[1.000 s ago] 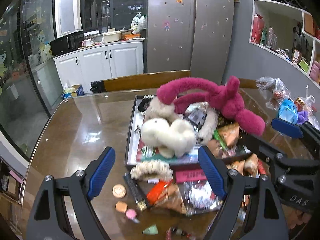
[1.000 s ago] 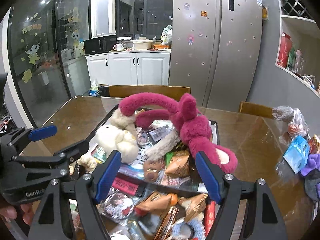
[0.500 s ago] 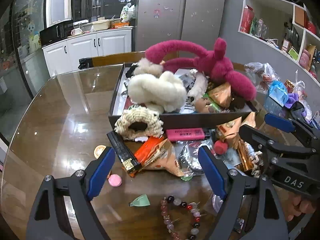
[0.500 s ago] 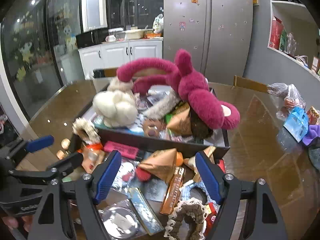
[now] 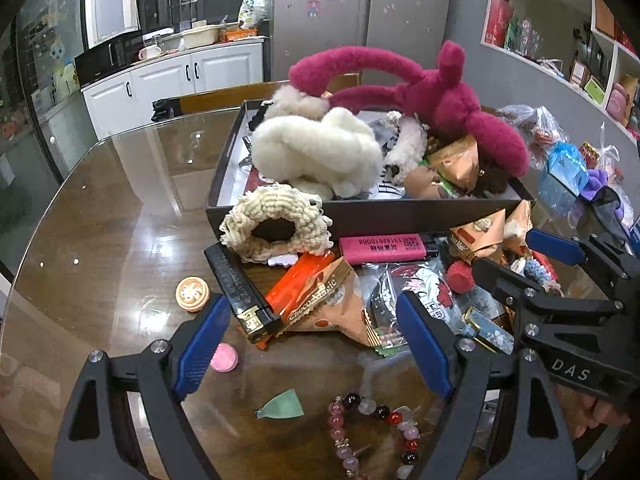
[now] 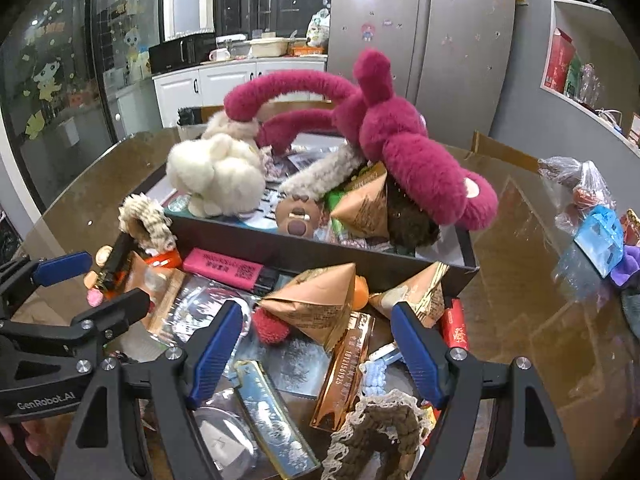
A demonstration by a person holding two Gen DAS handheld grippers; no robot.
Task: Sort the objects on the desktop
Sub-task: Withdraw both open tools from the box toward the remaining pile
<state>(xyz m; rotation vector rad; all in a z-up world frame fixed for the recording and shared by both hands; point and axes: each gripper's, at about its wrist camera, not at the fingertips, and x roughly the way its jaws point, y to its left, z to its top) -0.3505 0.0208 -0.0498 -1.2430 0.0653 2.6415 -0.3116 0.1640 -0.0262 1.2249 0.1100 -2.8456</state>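
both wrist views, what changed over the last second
Both grippers, left and right, came down toward the clutter in front of the dark tray; a bead bracelet entered the left view. Nothing was gripped or released. Jaws stayed open, objects unmoved.

Printed words among the clutter on the bench

"DAS" is on the right tongs (image 5: 552, 264) at four o'clock in the left view; "GenRobot.AI" on the left tongs (image 6: 76, 280) at eight o'clock in the right view. The pink lighter (image 5: 382, 247) shows upside-down digits, the brown snack packet (image 5: 320, 300) reads roughly "Choco Arabic", and the gold bar (image 6: 346, 372) carries numbers, unclear.
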